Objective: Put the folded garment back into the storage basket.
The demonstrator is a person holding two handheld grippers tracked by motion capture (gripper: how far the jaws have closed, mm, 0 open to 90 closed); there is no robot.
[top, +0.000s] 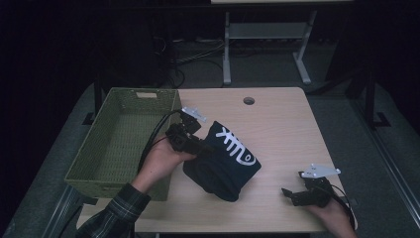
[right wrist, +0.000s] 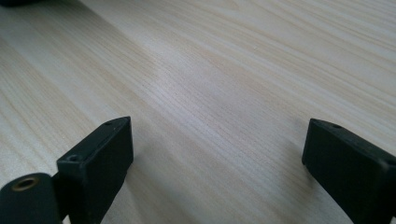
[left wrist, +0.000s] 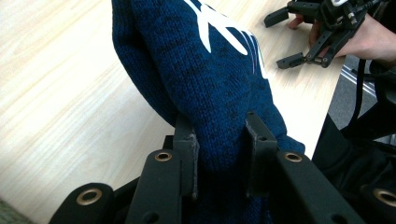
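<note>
Beside the basket point(top: 121, 139), left tongs point(left wrist: 219, 154) clamp blue knit point(left wrist: 205, 79).

High view overlooks whole table point(top: 277, 114); gripper views sit close, low over same tabletop.

The knitted cloth point(left wrist: 210, 88) is coarse dark-blue wool with white yarn. The table point(right wrist: 224, 70) is smooth pale wood-grain. At left, the basket point(top: 119, 144) is green wicker.

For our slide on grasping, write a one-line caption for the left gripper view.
Left hand-held gripper clamps a bunched blue knit garment above the wooden table.
</note>
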